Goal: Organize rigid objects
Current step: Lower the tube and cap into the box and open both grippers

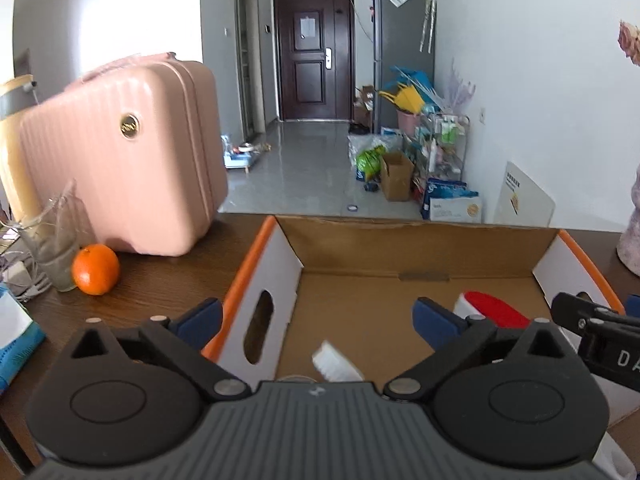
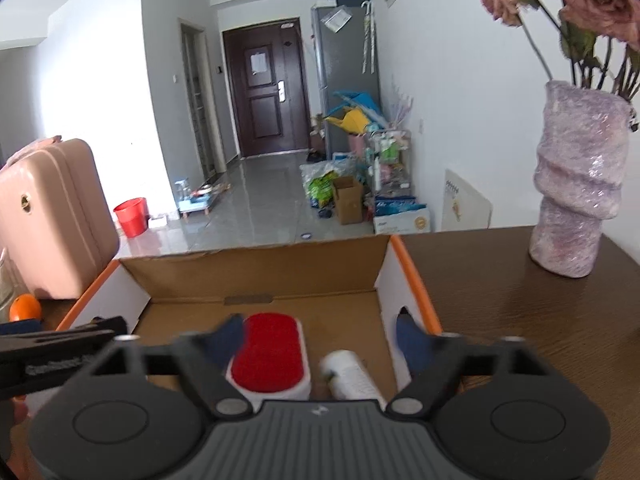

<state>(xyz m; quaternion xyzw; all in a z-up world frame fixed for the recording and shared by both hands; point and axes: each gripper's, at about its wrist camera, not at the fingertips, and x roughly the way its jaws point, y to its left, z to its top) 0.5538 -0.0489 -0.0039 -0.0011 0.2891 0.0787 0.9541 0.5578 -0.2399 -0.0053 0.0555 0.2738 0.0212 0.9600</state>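
An open cardboard box with orange rims stands on the dark wooden table. In the left wrist view, a white bristle brush lies on the box floor between my left gripper's spread fingers, untouched. A red-padded white brush lies further right. In the right wrist view, the red-padded brush and a white cylinder lie side by side in the box, below my open right gripper, whose pads touch neither. The other gripper shows at each view's edge.
A pink suitcase stands upright at the table's left, with an orange and a glass in front of it. A mauve vase of dried roses stands right of the box. The table's far edge runs just behind the box.
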